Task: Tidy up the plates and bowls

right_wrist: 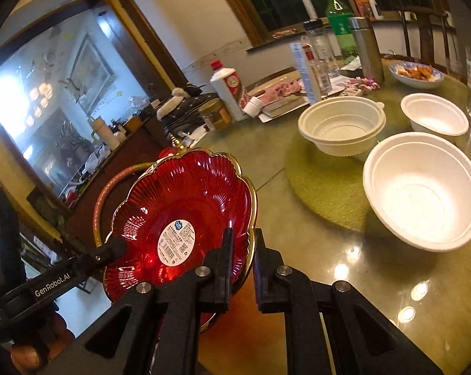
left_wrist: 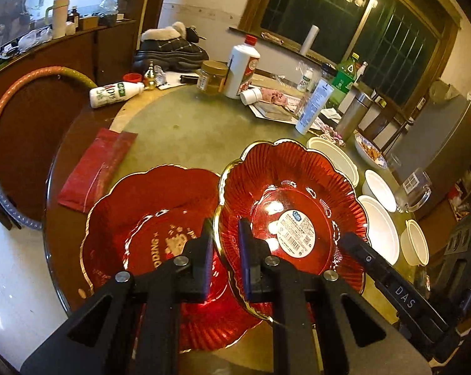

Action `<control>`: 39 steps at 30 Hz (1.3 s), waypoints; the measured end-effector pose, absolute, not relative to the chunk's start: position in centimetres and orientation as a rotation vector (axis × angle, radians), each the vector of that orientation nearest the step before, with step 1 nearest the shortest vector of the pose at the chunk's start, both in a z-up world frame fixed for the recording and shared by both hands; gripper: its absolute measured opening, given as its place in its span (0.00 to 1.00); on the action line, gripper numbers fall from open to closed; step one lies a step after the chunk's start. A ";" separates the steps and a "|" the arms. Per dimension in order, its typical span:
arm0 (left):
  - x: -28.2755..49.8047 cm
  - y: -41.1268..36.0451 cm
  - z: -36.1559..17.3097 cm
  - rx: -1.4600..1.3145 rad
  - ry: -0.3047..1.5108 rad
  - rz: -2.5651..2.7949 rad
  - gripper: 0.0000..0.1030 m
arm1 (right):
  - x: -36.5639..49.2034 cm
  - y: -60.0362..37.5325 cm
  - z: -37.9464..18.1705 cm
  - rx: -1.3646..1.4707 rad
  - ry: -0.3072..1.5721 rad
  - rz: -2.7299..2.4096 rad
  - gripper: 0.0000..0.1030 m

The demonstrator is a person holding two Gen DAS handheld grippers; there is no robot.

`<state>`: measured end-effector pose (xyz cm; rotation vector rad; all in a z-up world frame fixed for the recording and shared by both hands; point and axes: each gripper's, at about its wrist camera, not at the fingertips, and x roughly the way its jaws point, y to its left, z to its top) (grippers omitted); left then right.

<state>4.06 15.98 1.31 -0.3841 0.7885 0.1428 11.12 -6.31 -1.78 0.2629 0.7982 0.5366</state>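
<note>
Both grippers pinch one red scalloped glass plate with a gold rim and white sticker, lifted and tilted.

Left gripper (left_wrist: 224, 243) and right gripper (right_wrist: 243, 259), jaws nearly closed, clamp opposite rims of the stickered plate (left_wrist: 293, 209). Next, I judge: lower it squarely onto the second red gold-rimmed plate (left_wrist: 151, 218) at nine o'clock; white disposable bowls (right_wrist: 423, 190) wait at two o'clock.

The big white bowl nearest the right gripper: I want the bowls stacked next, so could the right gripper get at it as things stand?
Probably not yet. The way to the big white bowl is bare table, but the right gripper is shut on the red plate's rim, which the left gripper also grips.
</note>
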 end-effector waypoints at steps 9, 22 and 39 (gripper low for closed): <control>1.5 16.9 0.6 -0.408 0.765 0.164 0.12 | 8.9 -5.1 -1.2 0.210 0.793 0.554 0.10; -0.8 19.4 0.1 -0.428 0.745 0.217 0.12 | 7.8 -1.7 -1.1 0.149 0.800 0.593 0.10; -1.0 21.3 -1.5 -0.433 0.756 0.275 0.12 | 7.8 1.1 -1.9 0.096 0.801 0.607 0.10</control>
